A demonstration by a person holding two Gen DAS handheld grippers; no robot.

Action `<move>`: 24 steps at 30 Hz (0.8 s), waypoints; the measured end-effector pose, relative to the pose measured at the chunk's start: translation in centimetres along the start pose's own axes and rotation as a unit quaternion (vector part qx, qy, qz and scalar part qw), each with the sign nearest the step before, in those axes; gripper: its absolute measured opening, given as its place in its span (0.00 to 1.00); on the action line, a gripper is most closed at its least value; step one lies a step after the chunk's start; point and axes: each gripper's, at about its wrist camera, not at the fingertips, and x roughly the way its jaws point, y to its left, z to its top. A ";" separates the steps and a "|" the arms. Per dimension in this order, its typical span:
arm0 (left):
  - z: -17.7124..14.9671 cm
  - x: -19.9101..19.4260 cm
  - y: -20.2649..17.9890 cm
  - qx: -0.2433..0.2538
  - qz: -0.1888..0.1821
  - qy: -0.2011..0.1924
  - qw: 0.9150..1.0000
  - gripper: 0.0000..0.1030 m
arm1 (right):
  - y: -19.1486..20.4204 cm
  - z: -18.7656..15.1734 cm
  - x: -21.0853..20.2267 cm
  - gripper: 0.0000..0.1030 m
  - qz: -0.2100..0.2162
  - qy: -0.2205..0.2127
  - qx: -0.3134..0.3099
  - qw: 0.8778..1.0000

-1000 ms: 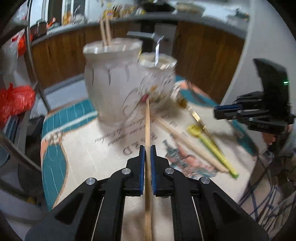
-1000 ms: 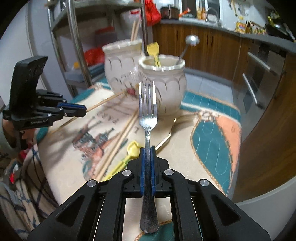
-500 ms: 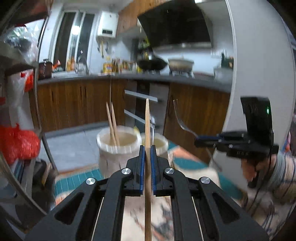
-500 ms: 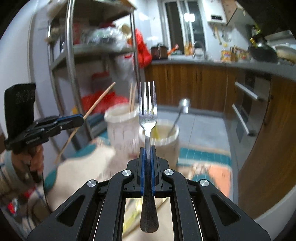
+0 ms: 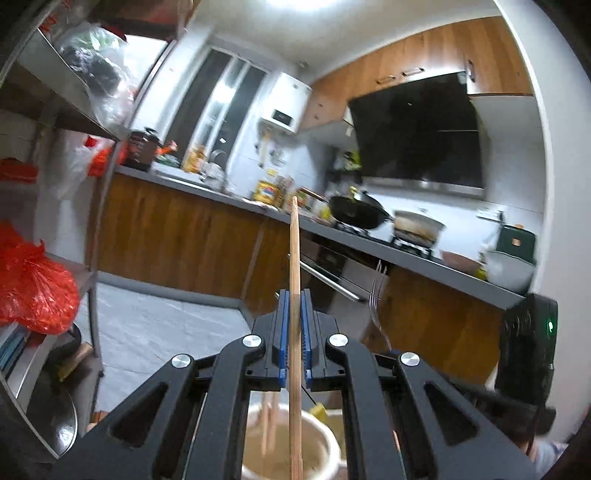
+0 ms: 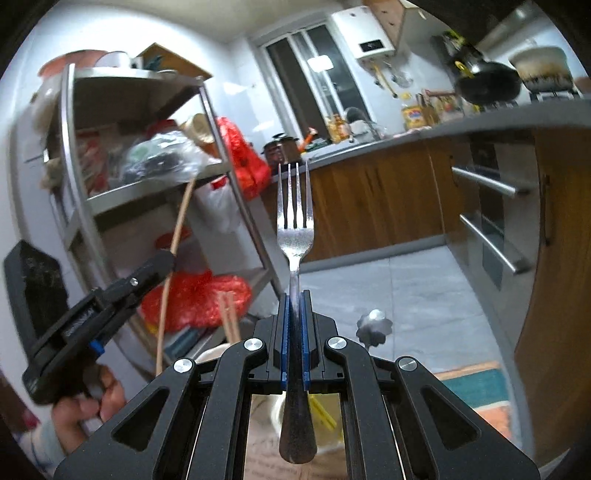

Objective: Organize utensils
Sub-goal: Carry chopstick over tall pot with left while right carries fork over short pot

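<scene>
Clamping tight, left tool point(image 5: 294, 334) holds chopstick point(image 5: 294, 266) upright, right tool point(image 6: 294, 334) fork point(image 6: 294, 225) tines-up.

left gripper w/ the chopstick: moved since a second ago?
Yes. The left gripper has risen and tilted up: its chopstick, earlier over the table, now crosses the kitchen counter, with the jar below.

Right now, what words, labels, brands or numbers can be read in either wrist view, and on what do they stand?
No text reads clearly in either view.
Left gripper: white lettering on its side, too blurred to read.
Tablecloth: script print, too small and blurred.
Yellow bottle on the counter: label blurred.
Water heater: dark panel, nothing legible.
</scene>
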 end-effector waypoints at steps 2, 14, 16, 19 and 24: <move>-0.2 0.7 -0.3 0.012 0.017 -0.007 1.000 0.06 | -0.3 -0.6 1.0 0.06 -0.012 -0.006 0.002 1.000; -3.7 0.8 0.4 0.051 0.045 0.033 0.997 0.06 | -0.5 -4.2 2.6 0.06 -0.045 0.011 -0.043 0.998; -4.3 0.2 0.3 0.064 0.045 0.050 0.996 0.06 | -0.3 -4.6 2.2 0.06 -0.043 0.015 -0.049 0.998; -5.0 -0.3 0.0 0.084 0.048 0.071 0.993 0.06 | 0.0 -5.2 1.9 0.06 -0.043 0.023 -0.061 0.997; -5.5 -0.7 -0.2 0.101 0.061 0.108 0.987 0.06 | 0.7 -5.9 1.5 0.06 -0.049 0.049 -0.078 0.994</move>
